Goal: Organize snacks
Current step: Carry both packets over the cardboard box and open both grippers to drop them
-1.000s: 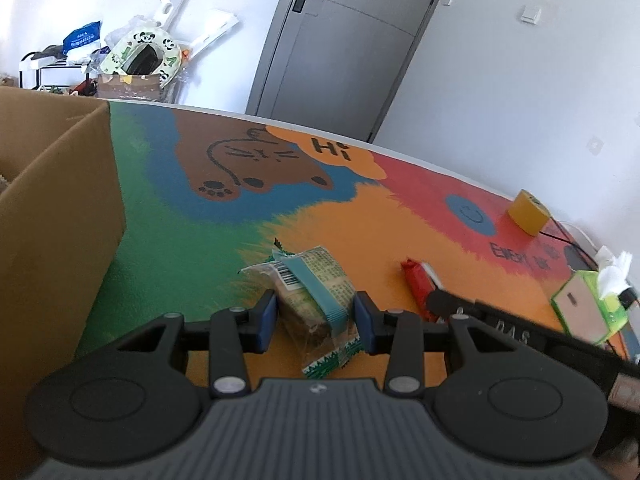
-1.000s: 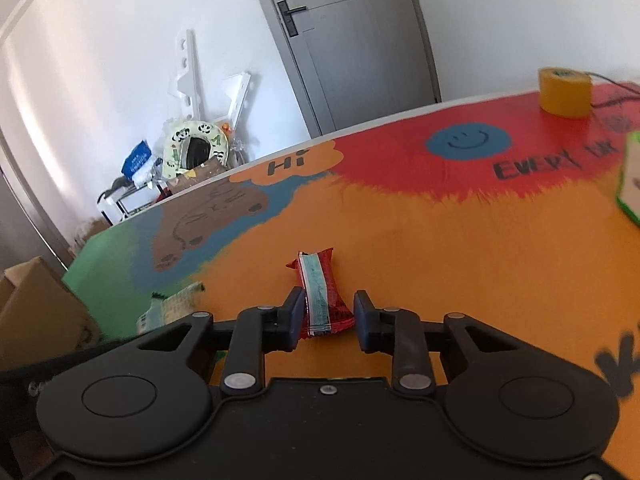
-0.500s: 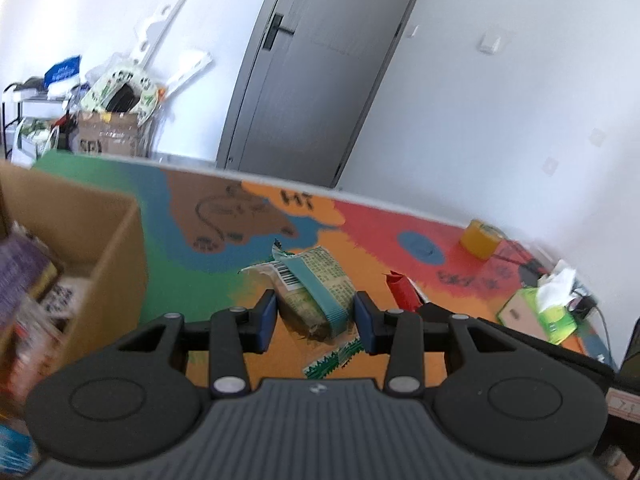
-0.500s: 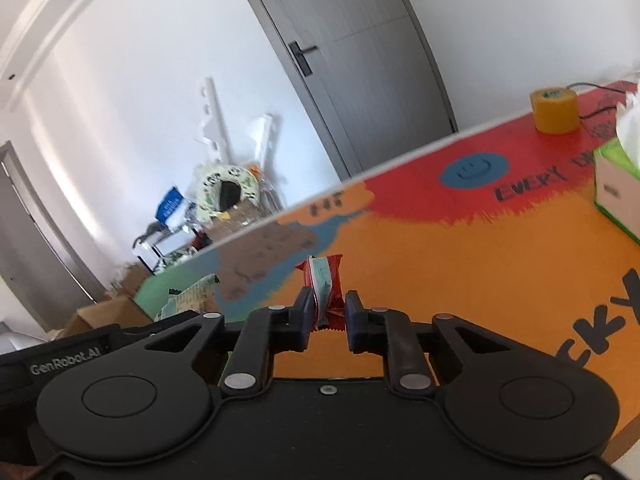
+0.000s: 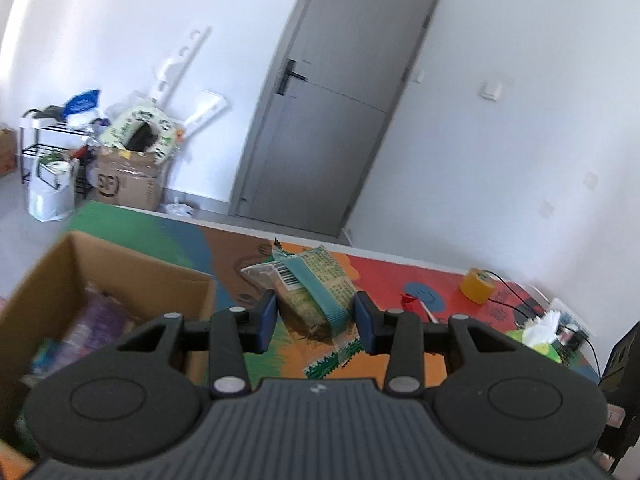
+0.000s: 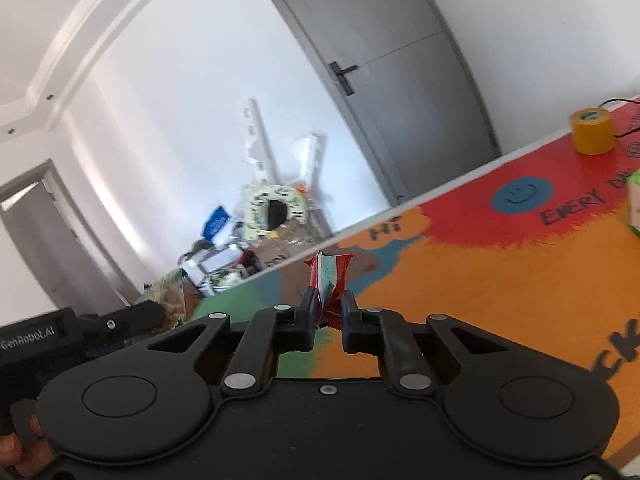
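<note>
cardboard box (image 5: pixel 120 264) top open | tape roll (image 6: pixel 591 132) far right edge

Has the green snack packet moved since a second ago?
Yes. The green snack packet, gripped by the left gripper, has come up off the colourful table mat toward the cardboard box.

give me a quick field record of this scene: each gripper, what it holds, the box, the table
left gripper: shut on green snack pack, lifted off the table
right gripper: shut on red snack bar, lifted off the table
cardboard box: open, snacks inside, left of the green pack
table: colourful painted top
also on table: yellow tape roll, tissue box
</note>
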### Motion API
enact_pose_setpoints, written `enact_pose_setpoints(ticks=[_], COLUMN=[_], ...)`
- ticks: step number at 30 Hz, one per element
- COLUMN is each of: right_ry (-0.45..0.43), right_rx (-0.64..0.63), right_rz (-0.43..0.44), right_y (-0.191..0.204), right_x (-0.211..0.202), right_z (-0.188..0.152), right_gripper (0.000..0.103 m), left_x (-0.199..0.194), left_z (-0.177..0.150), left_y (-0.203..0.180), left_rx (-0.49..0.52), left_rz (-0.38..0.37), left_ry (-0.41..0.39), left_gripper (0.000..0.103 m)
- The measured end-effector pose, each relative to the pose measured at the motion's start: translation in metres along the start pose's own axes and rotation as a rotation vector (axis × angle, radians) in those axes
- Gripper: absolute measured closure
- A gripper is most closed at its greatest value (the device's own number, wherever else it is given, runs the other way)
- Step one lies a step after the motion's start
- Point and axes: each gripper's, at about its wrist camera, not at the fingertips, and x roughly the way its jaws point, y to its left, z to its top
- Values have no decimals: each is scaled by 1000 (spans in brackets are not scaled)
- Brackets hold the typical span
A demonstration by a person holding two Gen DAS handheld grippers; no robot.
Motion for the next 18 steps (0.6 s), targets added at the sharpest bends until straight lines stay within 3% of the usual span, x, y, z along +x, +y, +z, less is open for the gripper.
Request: enact_pose_setpoints(ticks=[9,18], right_ry=[9,51], right_rx=[-29,-92], right_rz=[128,199], right_y=[40,75], right_x=[9,25], right_z=[1,-2], right_gripper=[90,90], left_x=[-29,-50], left_z=[3,0], left_y=[48,97], left_rx=[-38,-97], left_rz=[101,167], left_ry=[-16,-12], left_gripper=[63,63])
